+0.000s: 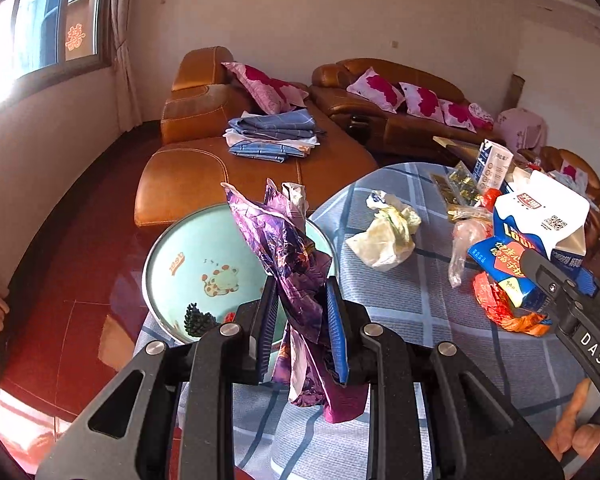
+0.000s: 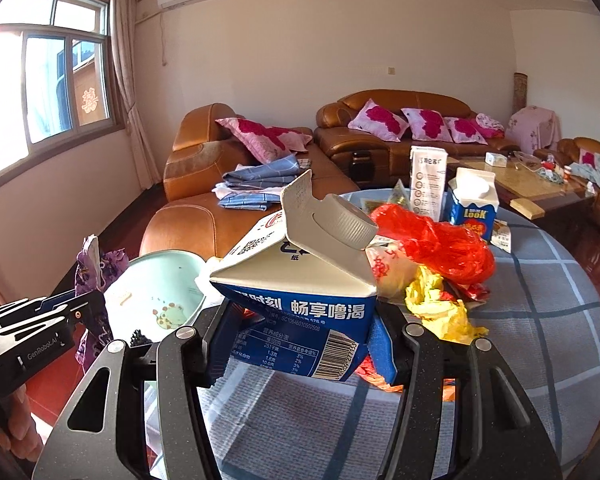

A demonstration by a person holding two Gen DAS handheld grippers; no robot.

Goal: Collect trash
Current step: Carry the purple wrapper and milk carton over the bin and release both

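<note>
Left gripper (image 1: 302,320) pinching a purple wrapper (image 1: 288,248), right gripper (image 2: 300,344) clamping a carton (image 2: 296,280); bags, wrappers and cartons remain mid-table (image 1: 420,320).

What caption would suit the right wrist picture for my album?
Right gripper clamps a blue milk carton above the checked tablecloth, beside a mint basin.
</note>
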